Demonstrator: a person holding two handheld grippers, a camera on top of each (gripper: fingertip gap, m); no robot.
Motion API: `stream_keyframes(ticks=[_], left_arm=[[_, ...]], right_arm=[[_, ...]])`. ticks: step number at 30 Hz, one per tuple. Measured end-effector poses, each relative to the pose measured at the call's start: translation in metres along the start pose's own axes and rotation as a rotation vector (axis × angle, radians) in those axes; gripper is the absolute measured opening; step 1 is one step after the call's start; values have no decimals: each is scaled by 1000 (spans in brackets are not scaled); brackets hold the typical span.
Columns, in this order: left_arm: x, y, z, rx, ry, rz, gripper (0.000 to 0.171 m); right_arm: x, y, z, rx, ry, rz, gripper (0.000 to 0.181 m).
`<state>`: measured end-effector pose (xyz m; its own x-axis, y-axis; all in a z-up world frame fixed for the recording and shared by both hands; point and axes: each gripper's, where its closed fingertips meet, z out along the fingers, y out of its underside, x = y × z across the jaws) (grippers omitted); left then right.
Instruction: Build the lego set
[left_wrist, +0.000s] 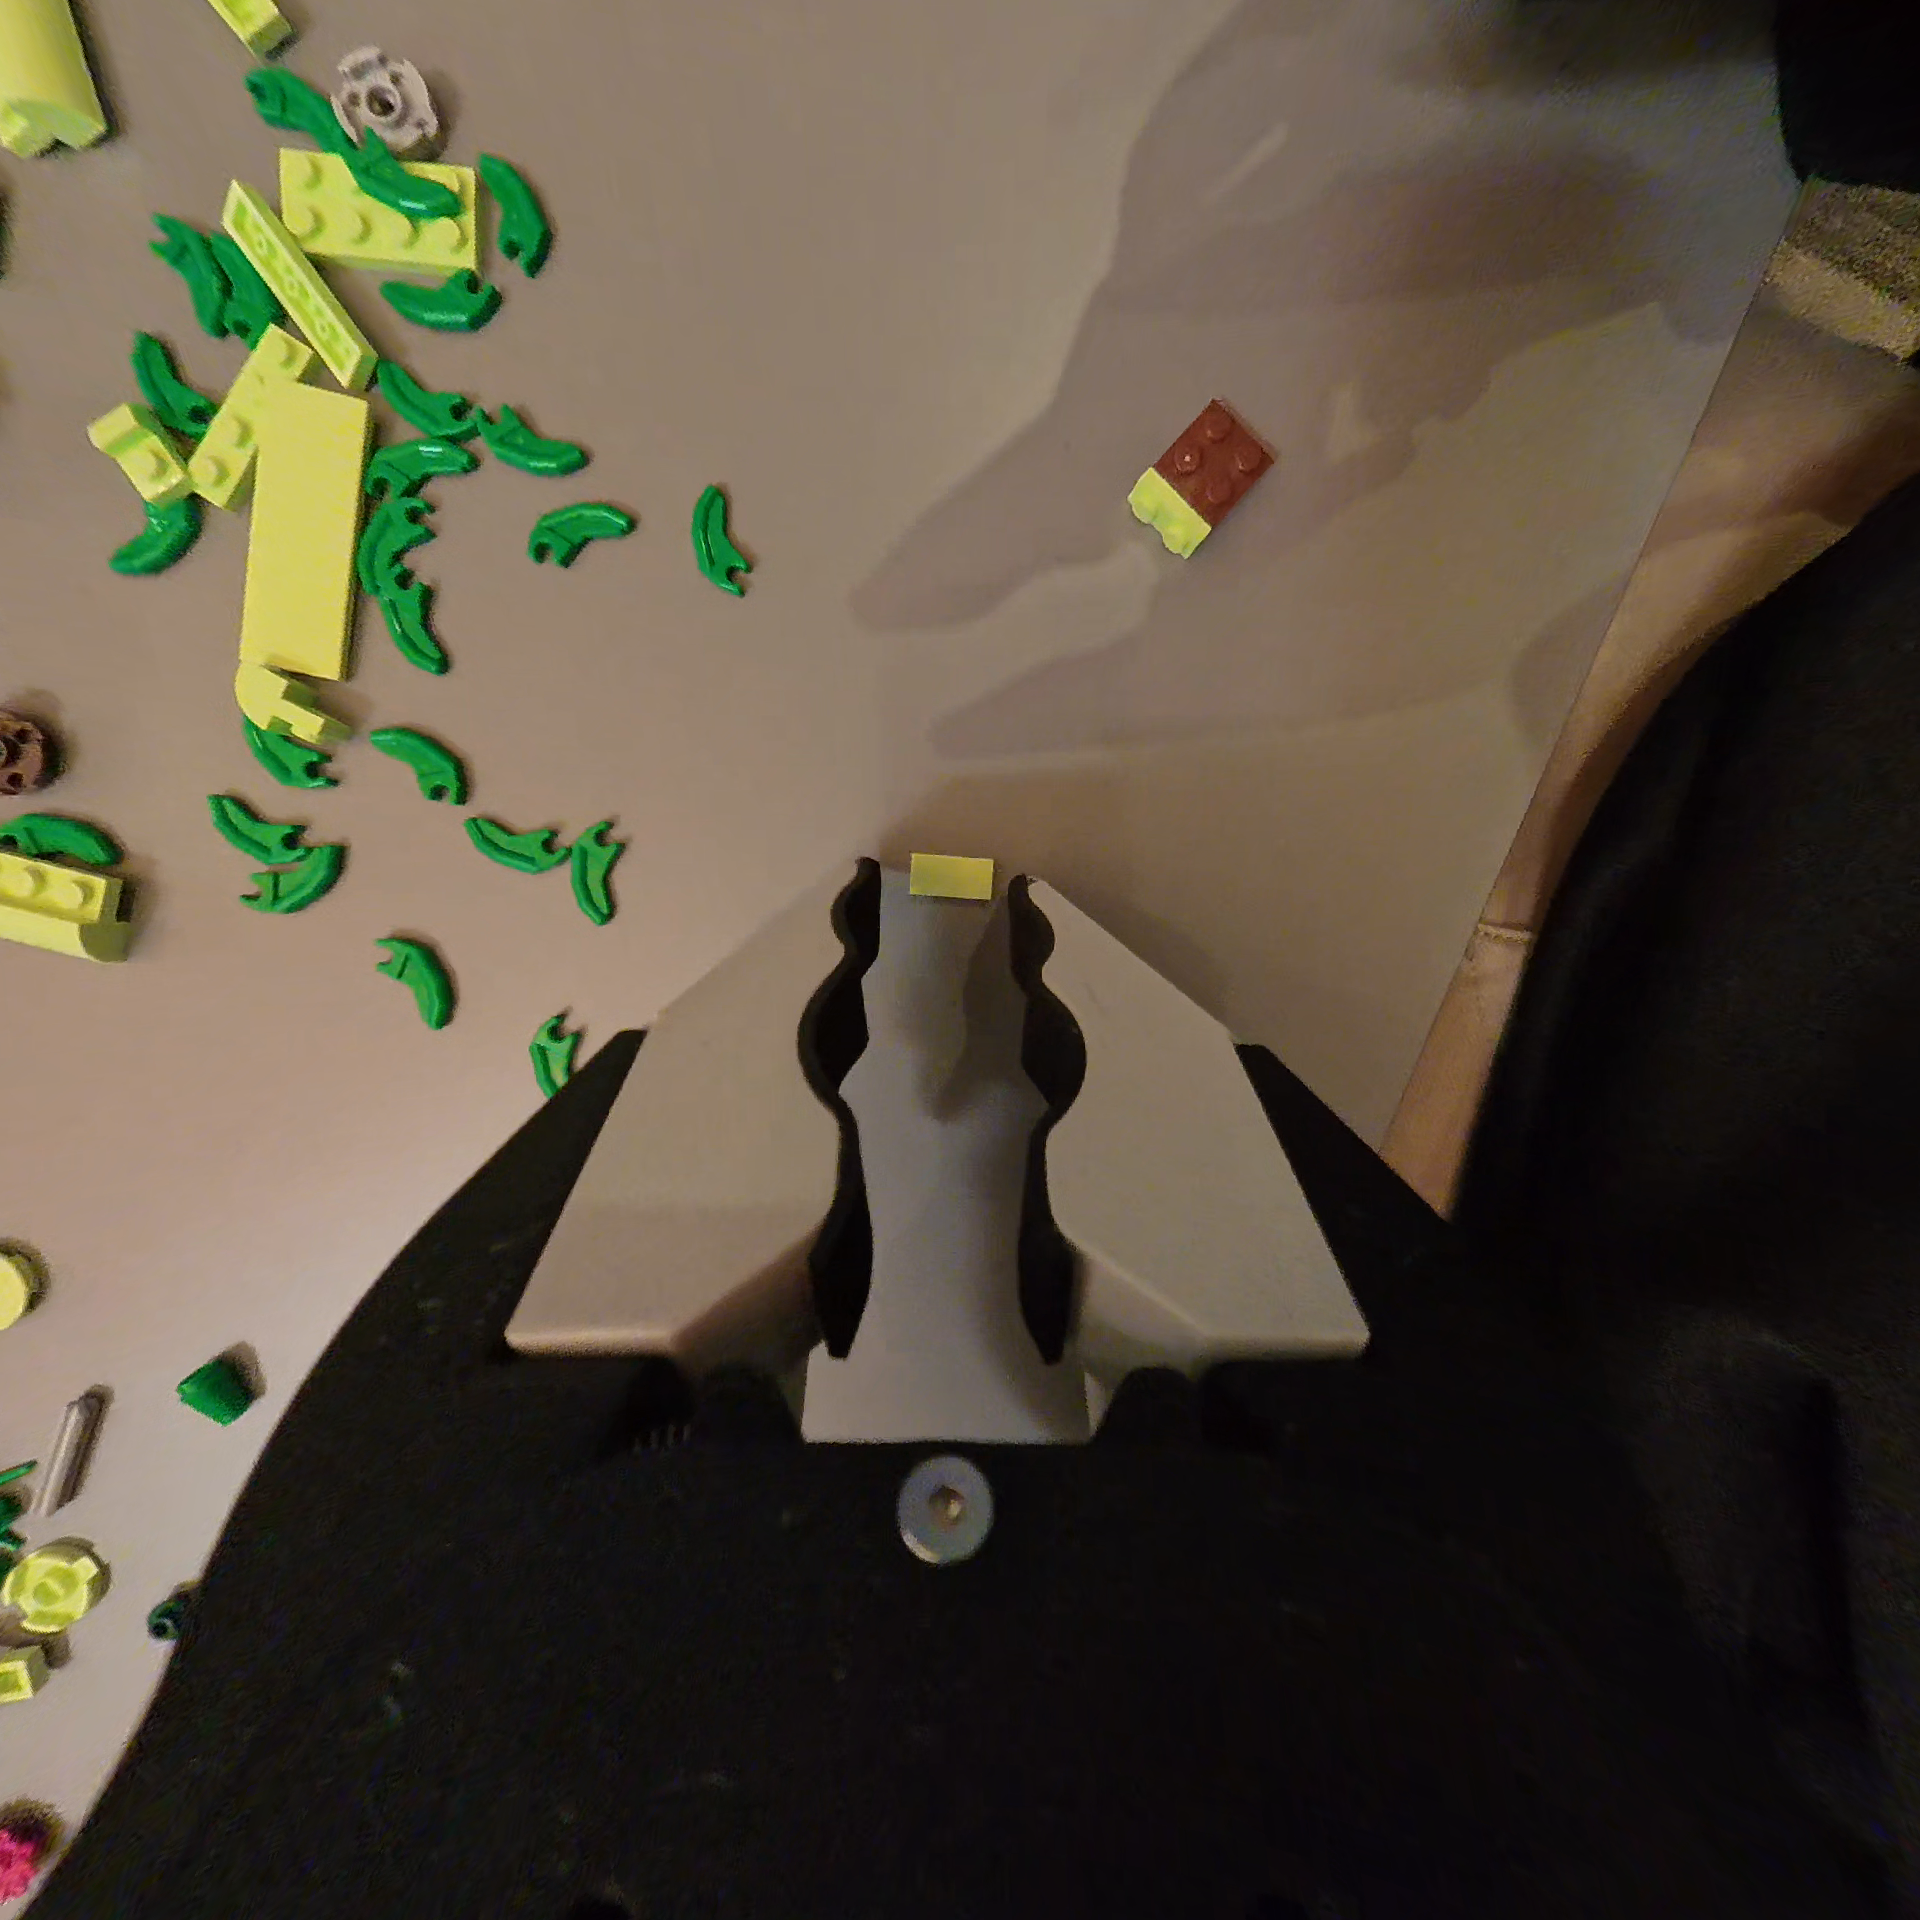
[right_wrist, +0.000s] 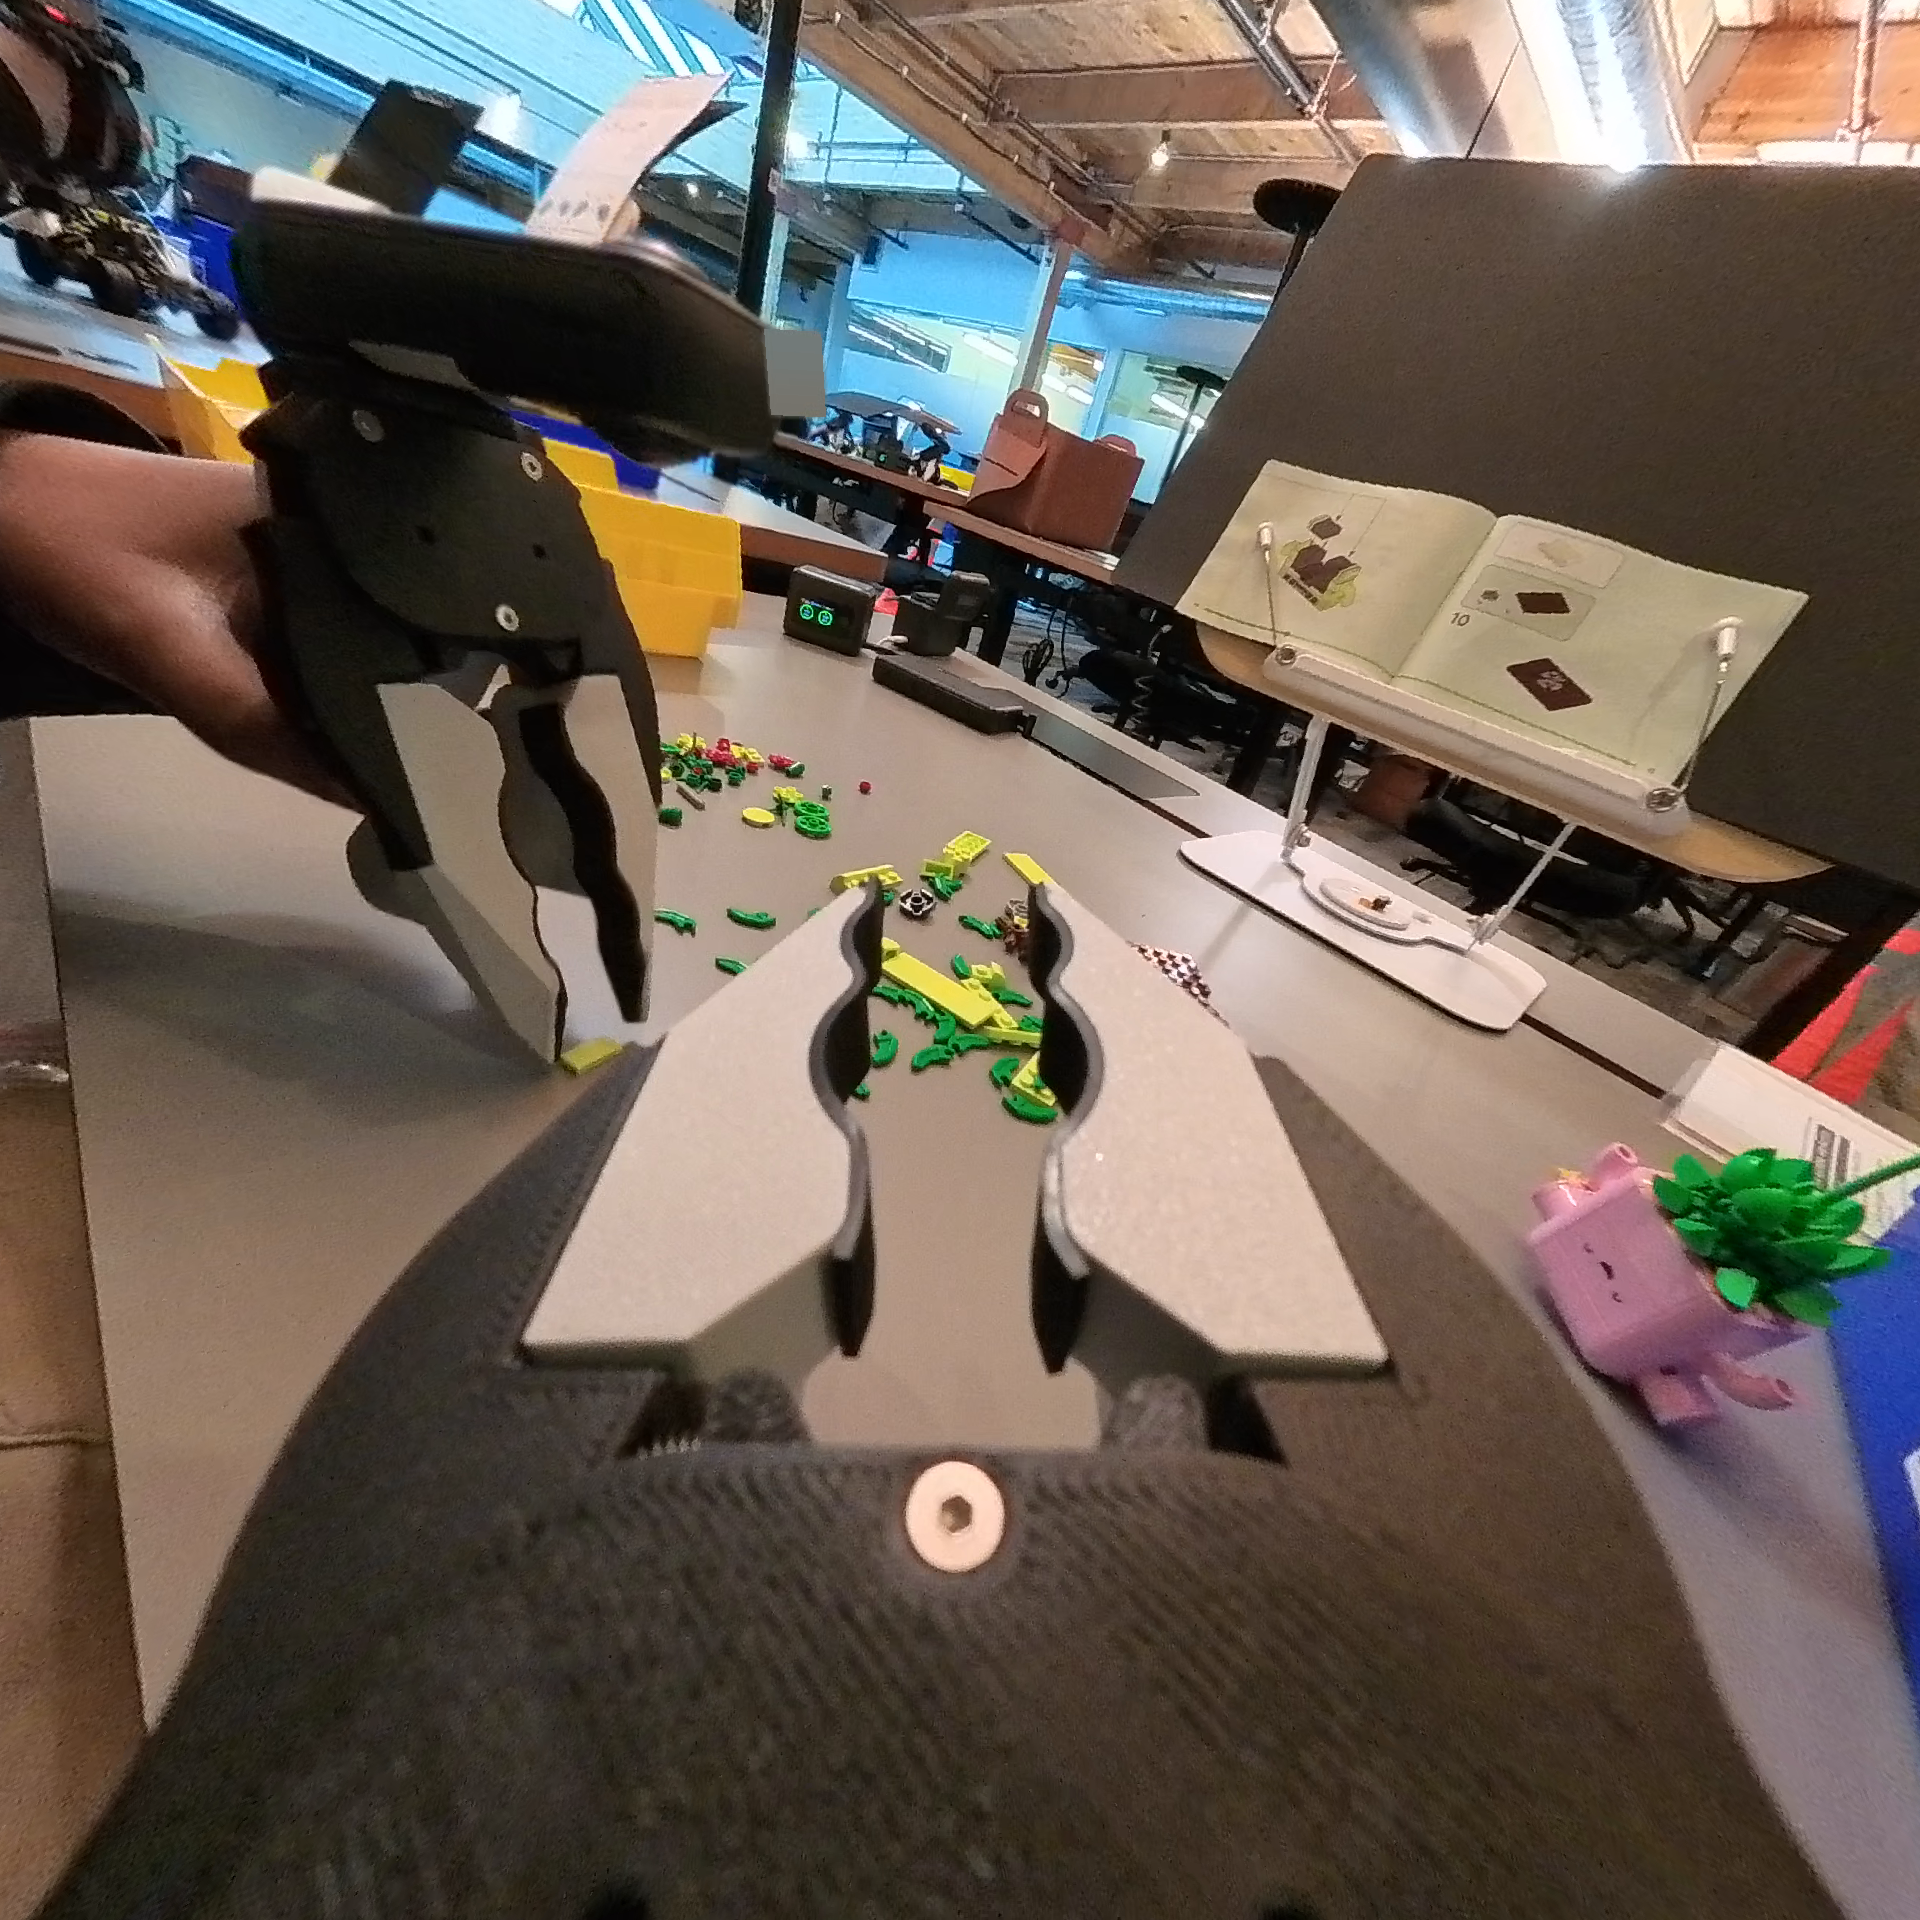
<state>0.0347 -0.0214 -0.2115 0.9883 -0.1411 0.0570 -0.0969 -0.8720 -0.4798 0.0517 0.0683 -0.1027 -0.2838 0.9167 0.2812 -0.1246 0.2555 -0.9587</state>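
A small lime tile (left_wrist: 951, 875) lies flat on the grey table (left_wrist: 935, 312), right at the tips of the left gripper (left_wrist: 943, 883), whose jaws stand parted around it, not pressing it. Beyond the tile sits a brown plate on a lime piece (left_wrist: 1203, 480); green leaf pieces (left_wrist: 416, 540) scatter to its left. Only the right wrist view shows the right gripper (right_wrist: 951, 902), open and empty, the instruction booklet (right_wrist: 1496, 613) and a pink pot model (right_wrist: 1652, 1299).
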Motion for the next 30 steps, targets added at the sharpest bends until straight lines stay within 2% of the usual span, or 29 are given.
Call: stream_keyframes(ticks=[5, 7, 9, 11, 14, 18, 22, 30], left_arm=[[2, -1, -7, 44, 37, -20, 21], [5, -3, -8, 61, 60, -41, 20], [7, -4, -5, 55, 57, -38, 20], [6, -2, -1, 35, 32, -24, 21], [6, -1, 2, 27, 23, -21, 20], [4, -4, 2, 44, 16, -20, 15], [0, -3, 2, 41, -15, -7, 18], [4, -1, 4, 33, 16, 3, 17]], right_arm=[[1, 3, -3, -21, -50, 61, 34], [-3, 13, -4, -99, -125, 111, 37], [-18, 26, -9, -211, -256, 155, 34], [-35, 41, -14, -332, -361, 176, 39], [-48, 58, -16, -446, -409, 138, 40], [-51, 64, -15, -485, -417, 128, 40], [-49, 62, -15, -475, -425, 171, 40], [-49, 63, -15, -486, -440, 195, 39]])
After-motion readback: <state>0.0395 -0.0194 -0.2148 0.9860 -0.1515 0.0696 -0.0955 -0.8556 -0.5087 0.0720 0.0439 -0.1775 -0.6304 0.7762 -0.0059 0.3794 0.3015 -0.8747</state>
